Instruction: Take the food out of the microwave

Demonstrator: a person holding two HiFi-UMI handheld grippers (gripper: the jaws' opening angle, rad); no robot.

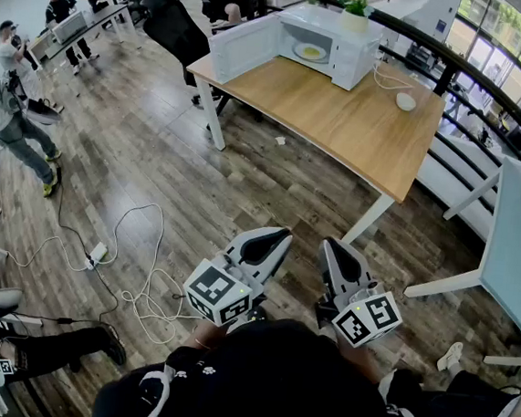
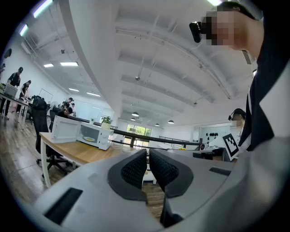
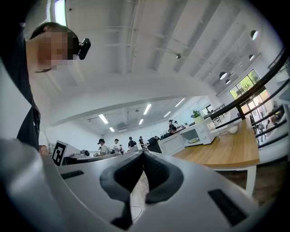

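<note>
- Left gripper (image 1: 274, 239): the jaws are pressed together, and nothing is held between the pads.
- Right gripper (image 1: 334, 249): the jaws are likewise seen closed on each other in its own view, with nothing between them.
- Pose: both grippers are held level, side by side and close in front of the person's body. The marker cubes are turned up toward the head camera, and the jaw tips are directed across the wooden floor (image 1: 155, 165) toward the table (image 1: 342, 119).
- Separation: the grippers are kept well apart from the table, and a wide stretch of floor lies between them. A loose white cable (image 1: 134, 283) is seen on the floor to the left.
- Microwave (image 1: 345, 46): it is placed at the far end of the table, with a potted plant (image 1: 356, 9) on top and its door (image 1: 242, 50) already swung fully open to the left.
- Food (image 1: 310, 51): a yellow portion on a plate is seen inside the microwave, untouched.
- Progress: the task is judged to be at its very start. The open door is the only step found done.
- Remaining: the approach to the table, the opening of a gripper, the grasp on the plate and its withdrawal are all judged to be left.
</note>
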